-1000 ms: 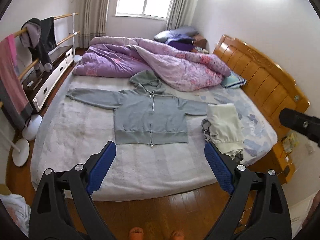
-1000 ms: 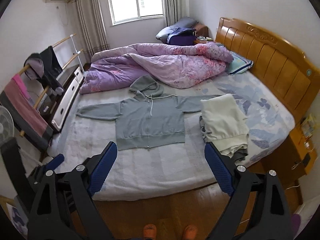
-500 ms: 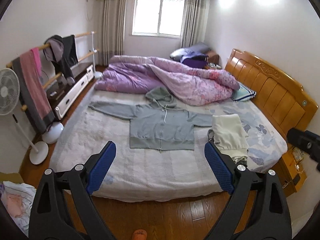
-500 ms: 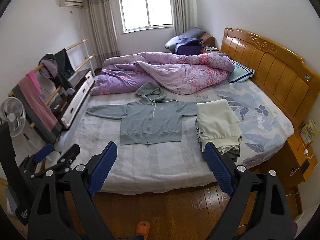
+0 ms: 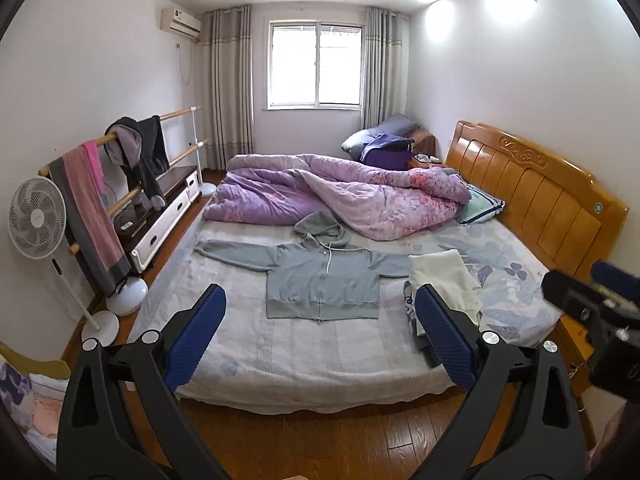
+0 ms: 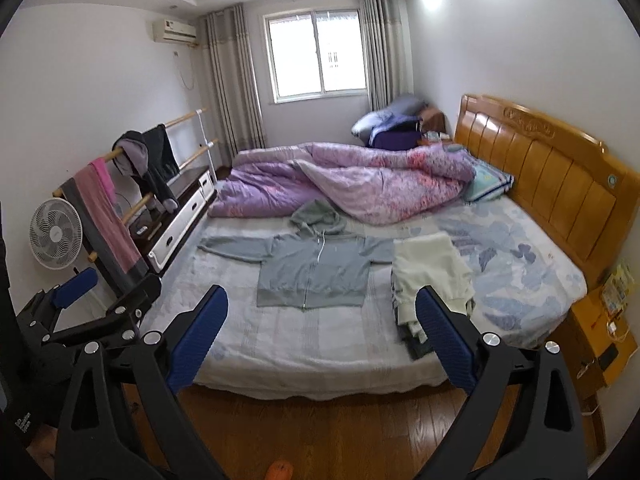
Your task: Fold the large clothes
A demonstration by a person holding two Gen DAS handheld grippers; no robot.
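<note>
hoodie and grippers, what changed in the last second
Both hand-held grippers, left and right, pulled back and up from the bed, jaws open and empty throughout; more of the room shows. The hoodie and folded pile stayed put.

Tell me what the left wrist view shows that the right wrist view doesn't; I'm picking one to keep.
Only the left wrist view shows the right claw at its right edge and folded bedding bottom left. Only the right wrist view shows the left claw and the yellow nightstand. Both show the gray hoodie flat on the bed, beside stacked folded clothes.
</note>
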